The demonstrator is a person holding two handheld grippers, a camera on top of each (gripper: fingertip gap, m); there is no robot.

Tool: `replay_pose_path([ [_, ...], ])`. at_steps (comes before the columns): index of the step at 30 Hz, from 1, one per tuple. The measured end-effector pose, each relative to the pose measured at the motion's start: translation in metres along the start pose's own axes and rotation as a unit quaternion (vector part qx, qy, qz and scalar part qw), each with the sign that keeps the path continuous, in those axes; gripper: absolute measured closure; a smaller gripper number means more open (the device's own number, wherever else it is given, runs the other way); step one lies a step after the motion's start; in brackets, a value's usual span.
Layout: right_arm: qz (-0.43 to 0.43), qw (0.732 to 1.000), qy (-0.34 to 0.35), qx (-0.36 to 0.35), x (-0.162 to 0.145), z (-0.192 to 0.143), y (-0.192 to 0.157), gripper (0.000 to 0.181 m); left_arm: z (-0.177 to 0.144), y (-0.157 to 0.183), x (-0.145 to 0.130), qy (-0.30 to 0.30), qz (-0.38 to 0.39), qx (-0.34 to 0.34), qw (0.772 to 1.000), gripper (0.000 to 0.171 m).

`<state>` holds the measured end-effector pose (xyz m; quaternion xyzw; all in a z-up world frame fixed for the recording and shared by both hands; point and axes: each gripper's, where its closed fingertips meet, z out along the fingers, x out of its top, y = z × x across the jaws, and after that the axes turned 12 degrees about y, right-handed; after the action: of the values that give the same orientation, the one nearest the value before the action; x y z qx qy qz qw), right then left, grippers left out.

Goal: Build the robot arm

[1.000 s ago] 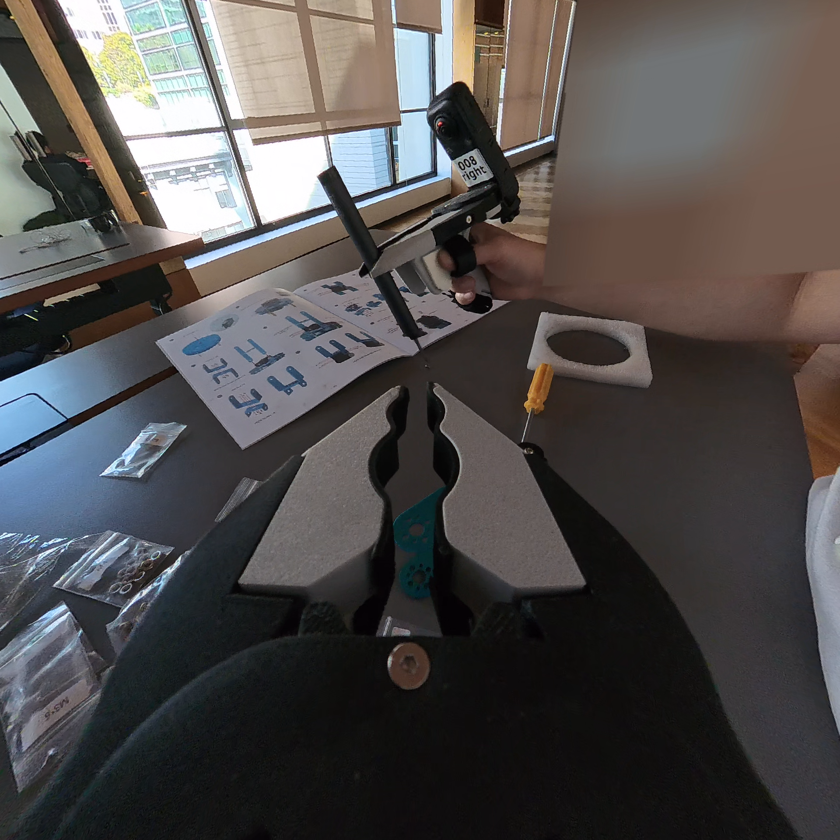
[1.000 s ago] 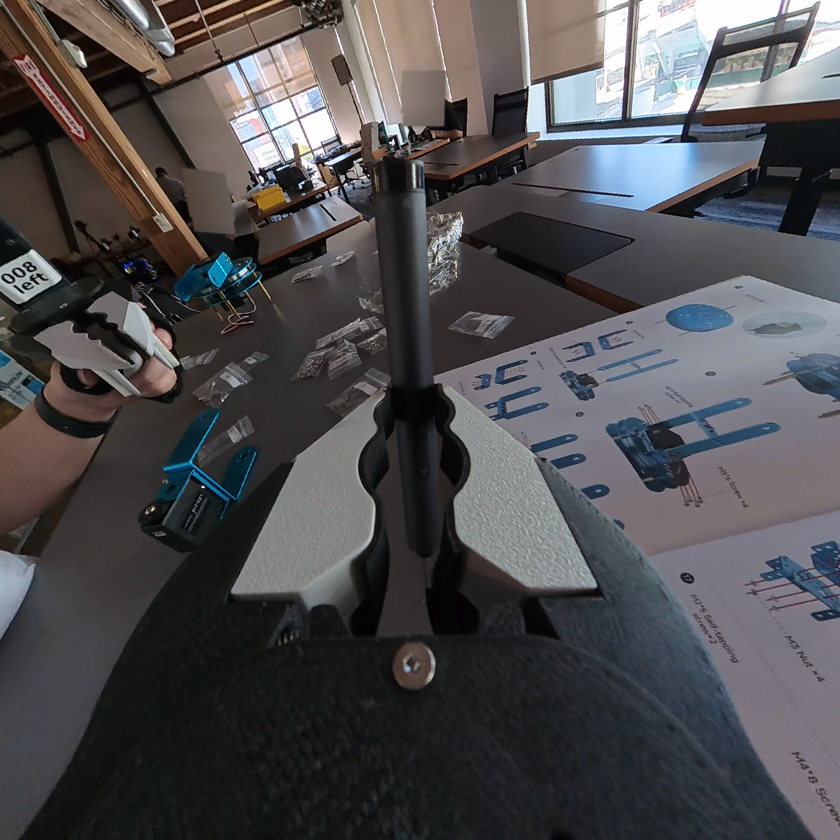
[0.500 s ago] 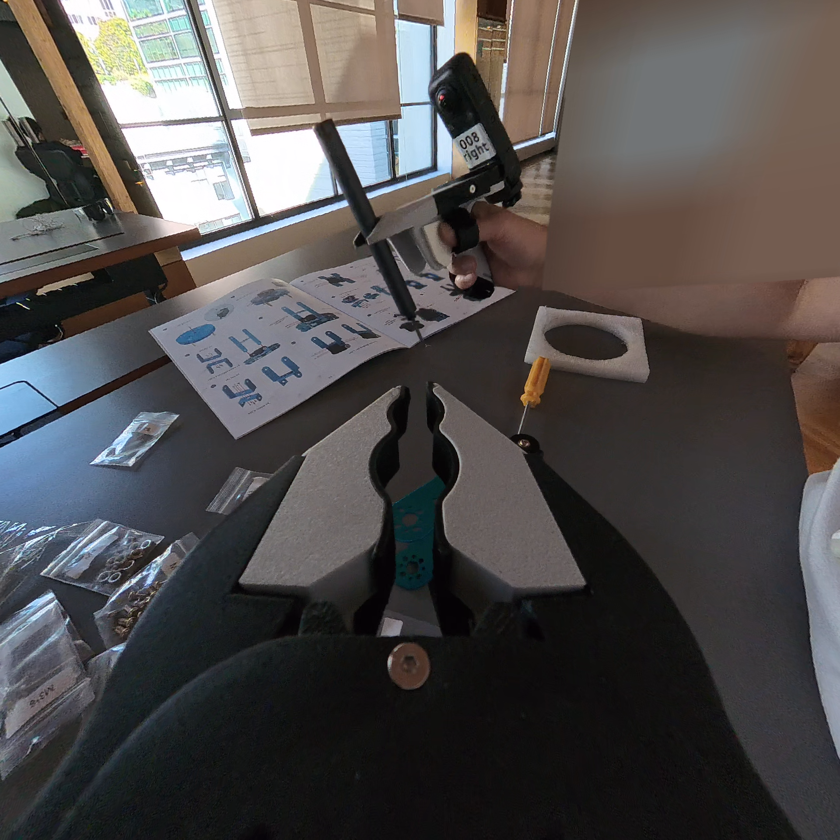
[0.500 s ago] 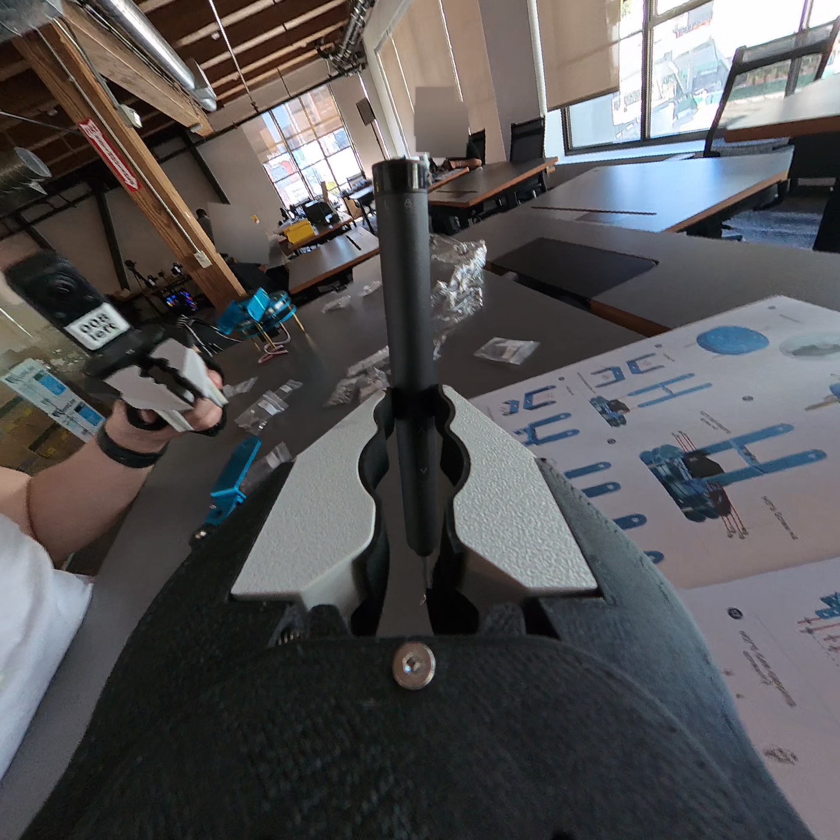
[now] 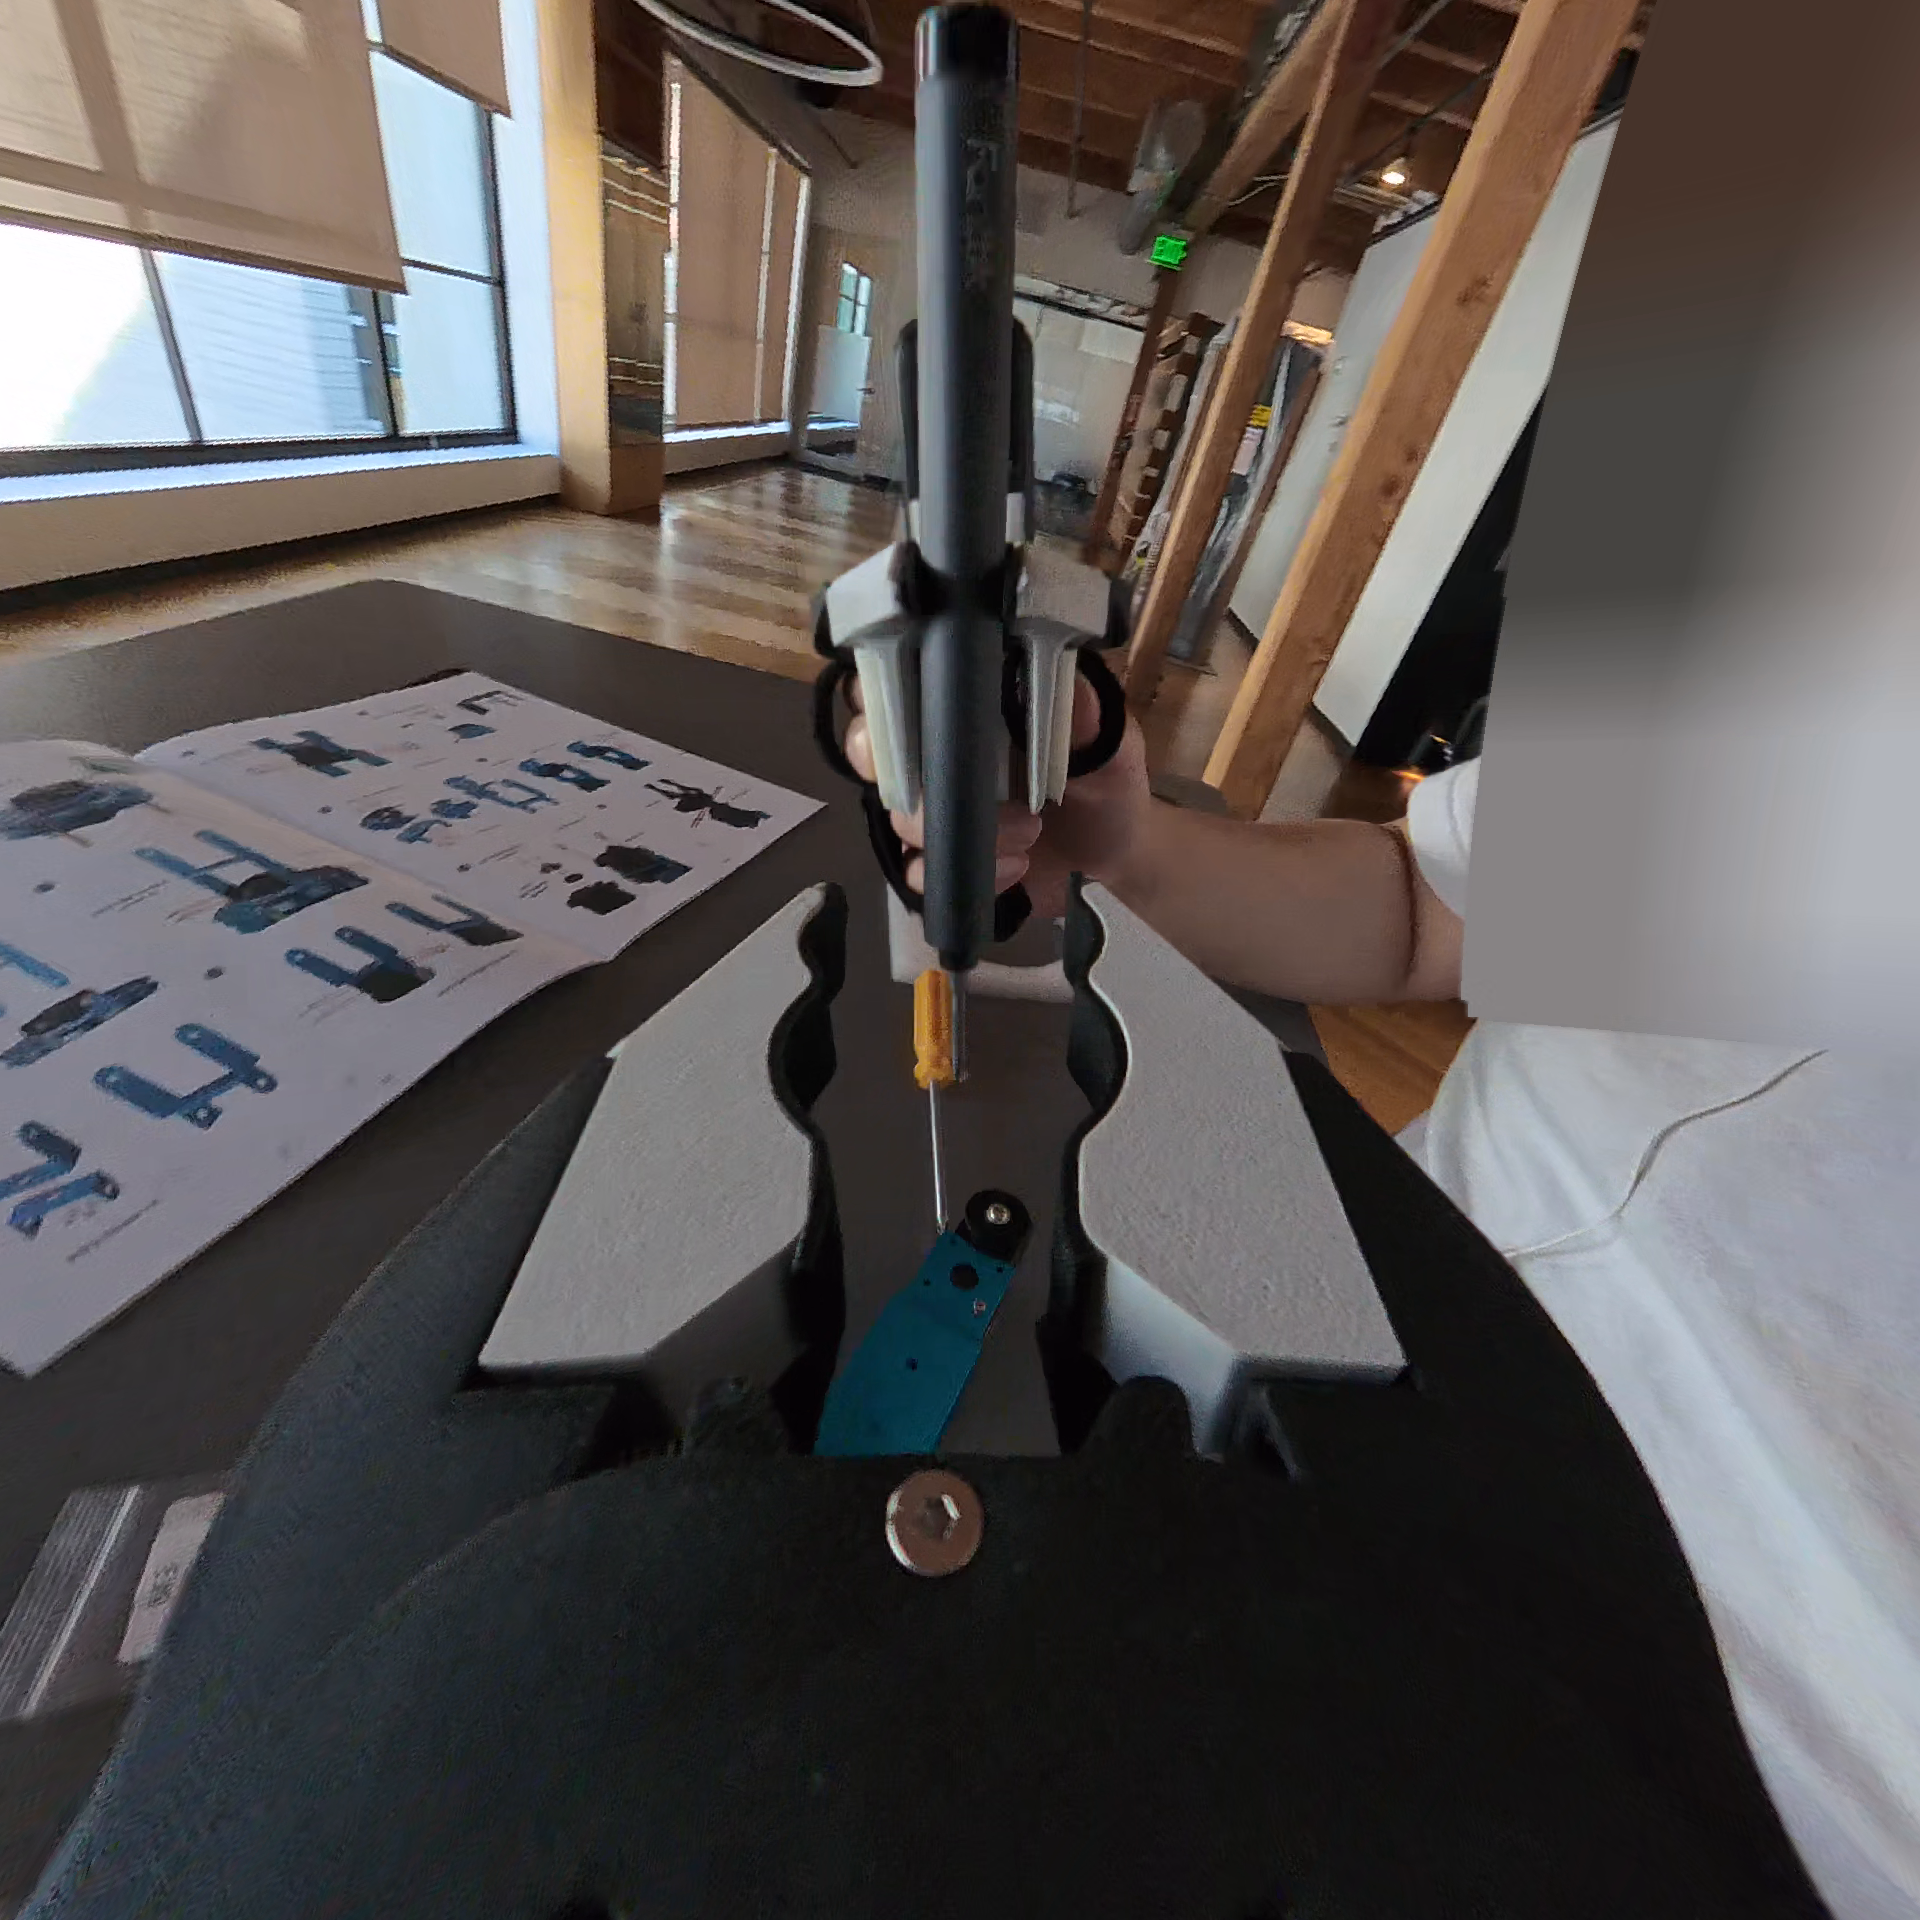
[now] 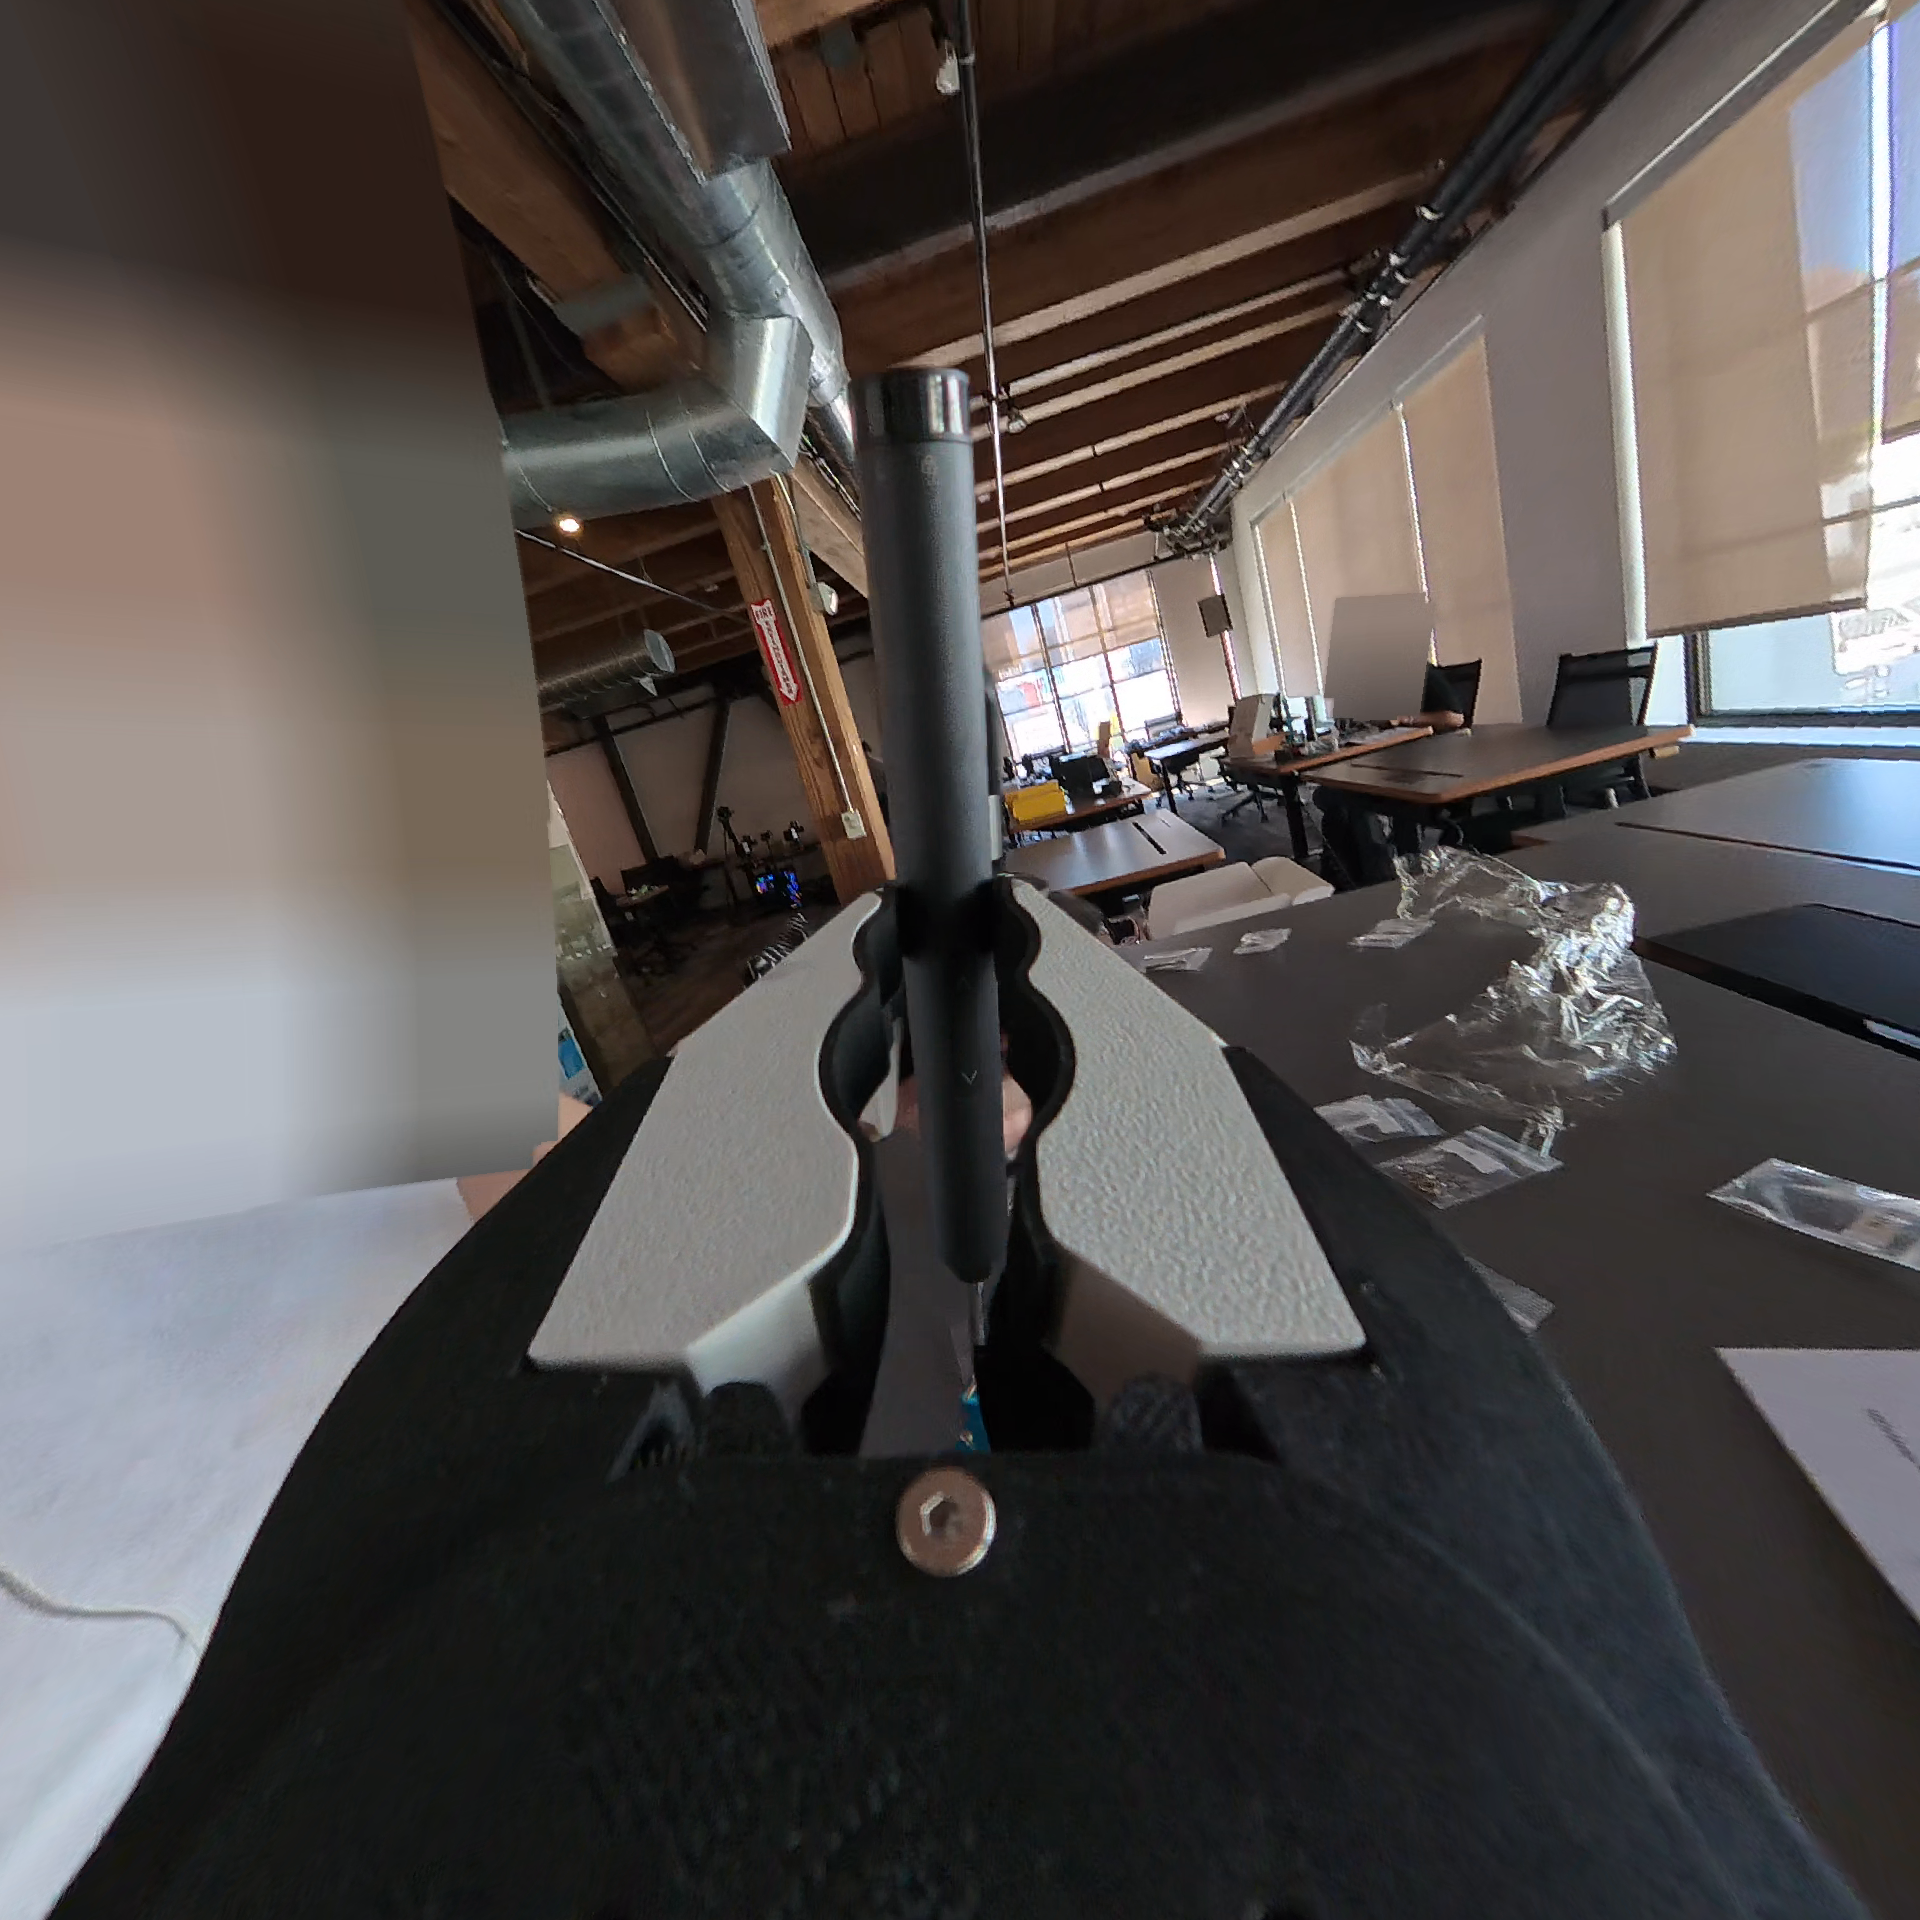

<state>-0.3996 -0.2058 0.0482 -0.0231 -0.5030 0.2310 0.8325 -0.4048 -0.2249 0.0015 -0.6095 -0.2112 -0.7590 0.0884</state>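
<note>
The left gripper (image 5: pixel 951 1081) hangs low over the dark counter (image 5: pixel 312 1195) with its fingers (image 5: pixel 686 1195) spread apart and grasping nothing; between them, low in the centre of the frame, lies a teal bracket (image 5: pixel 920 1340) with a black round part (image 5: pixel 995 1214) at its far end, touching neither finger as far as the view shows. An orange-handled screwdriver (image 5: pixel 933 1039) lies just beyond, its thin tip reaching the bracket's end.

The right gripper (image 6: pixel 940 904) has its fingers (image 6: pixel 1153 1143) clenched on a dark pen-shaped driver (image 6: pixel 935 831), held upright, bit pointing down; in the left wrist view it stands in the centre of the frame, the bit just above the orange handle, not yet on the bracket. The hand (image 5: pixel 1049 821) grips the gripper's handle from behind, forearm coming in from the right.

An open instruction booklet (image 5: pixel 312 914) lies at the left of the frame; small clear bags (image 6: pixel 1455 1153) and crumpled plastic wrap (image 6: pixel 1517 997) sit at the right of the right wrist view.
</note>
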Motion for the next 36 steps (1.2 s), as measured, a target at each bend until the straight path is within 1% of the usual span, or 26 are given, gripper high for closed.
replay_pose_path([
  [2,0.006,1.000,0.018,0.010,0.000,-0.002,-0.005,0.165,0.008,0.005,0.000,-0.012,-0.003,-0.040,0.999,0.135],
  [6,0.002,0.999,0.042,0.011,-0.003,-0.008,-0.006,0.165,0.021,0.013,-0.017,-0.072,-0.014,-0.099,0.992,0.142],
  [8,0.006,0.999,0.051,0.014,-0.003,-0.010,-0.005,0.165,0.027,0.013,-0.022,-0.084,-0.016,-0.110,0.990,0.143],
  [12,0.006,0.998,0.059,0.015,-0.003,-0.014,-0.003,0.165,0.036,0.013,-0.031,-0.103,0.002,-0.124,0.987,0.145],
  [18,0.015,0.997,0.068,0.014,-0.003,-0.018,0.000,0.165,0.042,0.006,-0.039,-0.116,0.029,-0.123,0.985,0.155],
  [22,0.029,0.998,0.050,0.013,-0.011,-0.018,-0.001,0.164,0.038,0.003,-0.044,-0.124,0.054,-0.101,0.986,0.156],
  [26,0.061,0.997,0.035,-0.010,-0.015,-0.021,-0.002,0.161,0.034,-0.004,-0.054,-0.173,0.106,-0.058,0.978,0.156],
  [29,0.038,0.997,0.027,-0.057,-0.014,-0.026,0.000,0.160,0.031,-0.005,-0.059,-0.206,0.117,-0.035,0.971,0.155],
  [33,0.000,0.993,0.015,-0.116,-0.006,-0.035,0.001,0.161,0.027,-0.007,-0.062,-0.229,0.124,-0.005,0.966,0.155],
  [36,-0.014,0.990,-0.012,-0.138,-0.008,-0.038,0.000,0.163,0.025,-0.004,-0.065,-0.240,0.122,0.005,0.963,0.155],
])
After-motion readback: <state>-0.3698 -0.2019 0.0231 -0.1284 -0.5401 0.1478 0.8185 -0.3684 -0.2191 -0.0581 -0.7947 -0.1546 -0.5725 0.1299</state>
